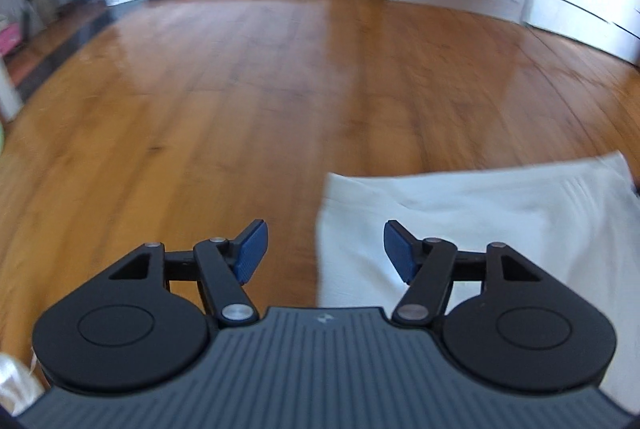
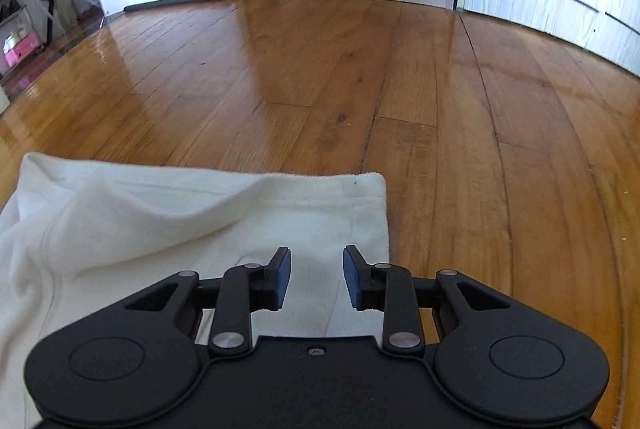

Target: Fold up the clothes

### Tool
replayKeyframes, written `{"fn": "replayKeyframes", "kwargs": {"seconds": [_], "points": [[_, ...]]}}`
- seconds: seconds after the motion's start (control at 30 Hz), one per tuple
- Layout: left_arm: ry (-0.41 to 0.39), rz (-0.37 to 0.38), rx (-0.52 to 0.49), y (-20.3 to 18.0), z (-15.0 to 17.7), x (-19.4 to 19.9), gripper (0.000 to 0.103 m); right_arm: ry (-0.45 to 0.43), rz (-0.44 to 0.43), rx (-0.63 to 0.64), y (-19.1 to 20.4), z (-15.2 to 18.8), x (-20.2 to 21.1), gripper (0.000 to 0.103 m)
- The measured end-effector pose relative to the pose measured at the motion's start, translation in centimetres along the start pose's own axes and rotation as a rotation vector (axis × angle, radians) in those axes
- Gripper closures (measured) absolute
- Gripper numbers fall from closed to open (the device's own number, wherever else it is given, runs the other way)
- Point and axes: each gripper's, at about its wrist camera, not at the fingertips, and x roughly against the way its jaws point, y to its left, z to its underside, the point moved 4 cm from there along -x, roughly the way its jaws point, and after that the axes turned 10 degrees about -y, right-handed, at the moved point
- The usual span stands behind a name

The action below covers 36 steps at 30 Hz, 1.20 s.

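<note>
So from the left wrist view, the left gripper (image 1: 325,251) has its jaws spread wide with nothing between them, hanging over the left edge of the white garment (image 1: 480,221) that's lying on the wooden floor (image 1: 200,89). Over on the right wrist view, the right gripper (image 2: 316,277) is parted too, empty, above the garment's right corner. No containers close by, just a blurry pink box (image 2: 18,53) far off left.
</note>
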Motion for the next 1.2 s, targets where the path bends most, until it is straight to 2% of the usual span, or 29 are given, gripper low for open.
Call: {"fn": "replayKeyframes", "kwargs": {"seconds": [0.2,0.33,0.4,0.47,0.5,0.53,0.57,0.6,0.63,0.67,0.7,0.77,0.8,0.83,0.93,1.0,1.07,1.13,1.2], "points": [[0.067,0.014,-0.057,-2.8,2.3,-3.7,0.039,-0.026,0.044,-0.043,-0.9,-0.8,-2.7,0.07],[0.115,-0.148,-0.032,-2.3,2.9,-5.4,0.038,0.012,0.052,-0.029,-0.8,-0.6,-4.2,0.068],[0.083,-0.152,0.059,-0.7,2.9,-4.6,0.038,0.035,0.067,-0.022,-0.8,-0.3,-5.0,0.065],[0.044,-0.09,0.146,0.9,2.9,-3.9,0.038,0.018,0.059,-0.009,-0.6,-0.1,-5.0,0.061],[0.046,-0.1,0.151,1.5,2.6,-4.0,0.038,0.009,0.056,-0.001,-0.4,-0.1,-5.0,0.06],[0.049,-0.112,0.155,2.2,2.3,-4.1,0.038,0.0,0.055,0.012,-0.3,0.1,-5.0,0.064],[0.052,-0.124,0.159,2.9,2.0,-4.2,0.038,-0.01,0.066,0.017,-0.4,0.1,-5.0,0.075],[0.037,-0.182,0.116,3.0,1.9,-4.1,0.038,-0.018,0.079,0.023,-0.4,0.1,-5.0,0.087],[0.021,-0.241,0.072,3.1,1.7,-4.0,0.038,-0.025,0.087,0.021,-0.5,0.2,-5.0,0.091],[-0.008,-0.257,0.048,2.8,1.8,-3.8,0.038,-0.033,0.095,0.02,-0.5,0.2,-5.0,0.093],[-0.036,-0.226,0.046,2.6,1.8,-3.8,0.038,-0.046,0.105,0.025,-0.4,0.2,-4.9,0.095],[-0.081,-0.139,0.051,1.8,1.9,-3.7,0.047,-0.085,0.125,0.044,0.0,0.2,-4.3,0.096],[-0.097,-0.084,0.057,1.4,1.9,-3.7,0.066,-0.118,0.119,0.025,0.1,0.0,-3.7,0.096],[-0.087,-0.063,0.064,0.9,2.2,-3.8,0.078,-0.156,0.104,-0.012,-0.2,-0.3,-2.9,0.096],[-0.053,-0.004,0.082,-0.6,2.9,-4.3,0.078,-0.214,0.061,-0.108,-1.0,-1.1,-1.2,0.096],[-0.032,0.013,0.04,-1.8,3.3,-4.7,0.078,-0.21,0.061,-0.115,-1.3,-1.2,-1.0,0.096],[-0.023,0.038,0.014,-2.5,3.4,-4.8,0.071,-0.198,0.059,-0.101,-1.3,-1.1,-1.0,0.096],[-0.01,0.04,-0.007,-2.9,3.4,-5.1,0.048,-0.184,0.06,-0.083,-1.4,-1.0,-1.2,0.096],[0.022,0.034,-0.031,-3.2,3.5,-5.7,0.033,-0.155,0.063,-0.071,-1.3,-1.0,-1.7,0.095]]}}
